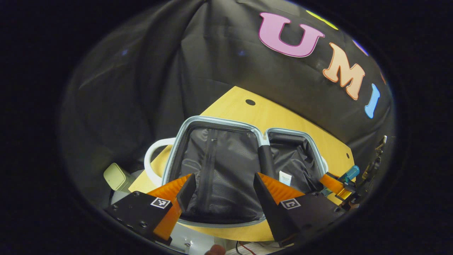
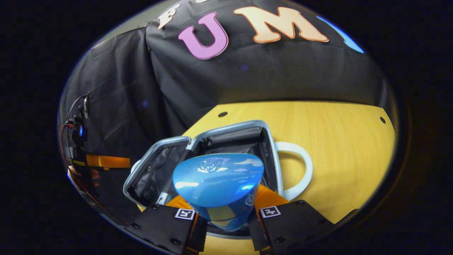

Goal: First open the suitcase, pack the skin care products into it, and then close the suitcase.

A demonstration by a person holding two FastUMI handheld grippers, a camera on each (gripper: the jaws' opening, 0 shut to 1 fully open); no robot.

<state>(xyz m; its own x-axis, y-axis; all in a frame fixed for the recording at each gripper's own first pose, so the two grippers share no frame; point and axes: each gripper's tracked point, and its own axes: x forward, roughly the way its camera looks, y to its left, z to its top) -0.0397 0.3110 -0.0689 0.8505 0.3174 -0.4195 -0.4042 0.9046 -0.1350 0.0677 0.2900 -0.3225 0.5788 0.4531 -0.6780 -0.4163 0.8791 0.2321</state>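
Note:
The suitcase [image 1: 226, 170] lies open on the wooden table [image 1: 272, 113], both halves lined in black. My left gripper [image 1: 224, 177] hovers open above its larger half, nothing between the orange fingers. A small white tube [image 1: 285, 178] lies in the smaller half. In the right gripper view my right gripper [image 2: 221, 203] is shut on a glossy blue bottle [image 2: 217, 182], held just above the open suitcase [image 2: 212, 141]. The left gripper view shows that right gripper [image 1: 334, 184] at the suitcase's right edge, the blue bottle [image 1: 351, 173] sticking up from it.
A white loop handle [image 2: 300, 166] juts from the suitcase's side onto bare tabletop [image 2: 336, 141]. Another white handle [image 1: 152, 159] shows at the other side. A pale green box [image 1: 118, 176] sits off the table's left edge. Black cloth walls stand close behind.

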